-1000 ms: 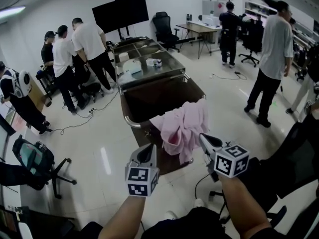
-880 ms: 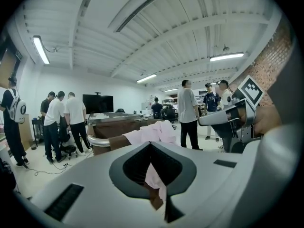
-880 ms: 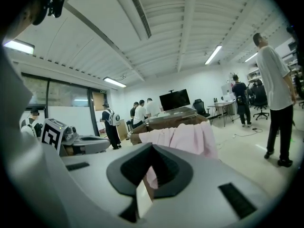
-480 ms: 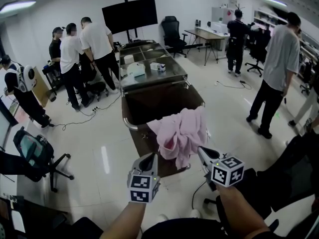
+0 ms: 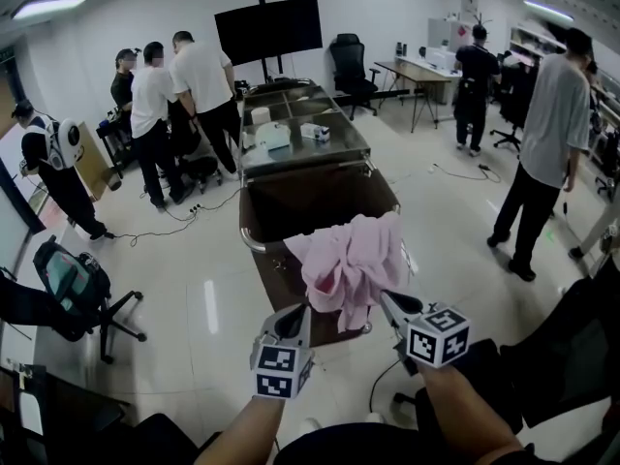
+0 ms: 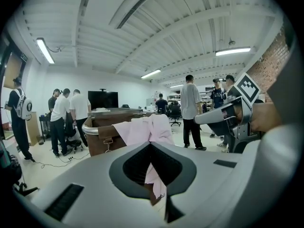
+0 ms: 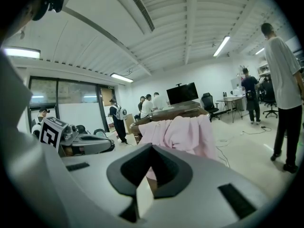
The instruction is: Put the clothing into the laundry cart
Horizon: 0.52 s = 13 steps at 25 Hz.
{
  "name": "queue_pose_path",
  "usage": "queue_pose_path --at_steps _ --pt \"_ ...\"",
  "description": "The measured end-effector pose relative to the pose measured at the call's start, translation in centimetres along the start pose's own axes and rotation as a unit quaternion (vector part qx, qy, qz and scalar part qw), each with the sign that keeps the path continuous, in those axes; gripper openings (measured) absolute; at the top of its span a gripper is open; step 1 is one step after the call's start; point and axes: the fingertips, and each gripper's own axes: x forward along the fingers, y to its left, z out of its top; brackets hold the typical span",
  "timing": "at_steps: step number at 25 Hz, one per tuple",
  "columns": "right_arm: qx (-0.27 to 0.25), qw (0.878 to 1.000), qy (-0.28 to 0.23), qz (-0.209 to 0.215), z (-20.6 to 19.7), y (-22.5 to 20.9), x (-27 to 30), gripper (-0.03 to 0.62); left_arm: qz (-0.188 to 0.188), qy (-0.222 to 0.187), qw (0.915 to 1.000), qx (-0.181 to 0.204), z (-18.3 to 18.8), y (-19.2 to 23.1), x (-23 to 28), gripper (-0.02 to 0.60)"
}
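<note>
A pink garment (image 5: 349, 264) hangs over the near rim of the brown laundry cart (image 5: 254, 245), partly inside and partly down its front. My left gripper (image 5: 302, 310) is shut and holds nothing, just short of the cloth's lower left. To the cloth's lower right, my right gripper (image 5: 385, 298) is also shut and bare. In the left gripper view, the garment (image 6: 145, 129) drapes over the cart (image 6: 97, 134) beyond the closed tips (image 6: 151, 144). The right gripper view shows the garment (image 7: 183, 132) ahead of that gripper's closed tips (image 7: 152, 147).
A steel table (image 5: 334, 148) with boxes stands behind the cart. Several people (image 5: 199, 85) stand at the back left, and another person (image 5: 547, 143) at the right. An office chair (image 5: 73, 294) is at the left. Cables (image 5: 174, 226) trail across the floor.
Both grippers have drawn back and sit lower in the view, a little nearer each other. The garment still hangs on the cart rim. The head view has tilted slightly.
</note>
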Motion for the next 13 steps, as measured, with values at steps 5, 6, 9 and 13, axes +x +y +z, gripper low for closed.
queue_pose_path --at_steps 5,6,9,13 --pt "0.001 1.0 0.0 0.008 0.03 -0.15 0.23 0.003 0.01 0.003 0.9999 -0.003 -0.05 0.06 0.15 0.0" --pt "0.001 1.0 0.0 0.008 0.04 -0.2 0.3 0.003 0.011 0.003 0.9999 -0.003 -0.03 0.09 0.17 0.0" --pt "0.003 1.0 0.001 0.009 0.07 -0.25 0.35 0.003 0.015 0.004 0.9999 -0.004 0.03 0.22 0.13 0.0" --pt "0.004 1.0 0.003 0.009 0.07 -0.1 0.29 0.003 0.017 0.006 0.9998 -0.006 0.06 0.35 0.08 0.0"
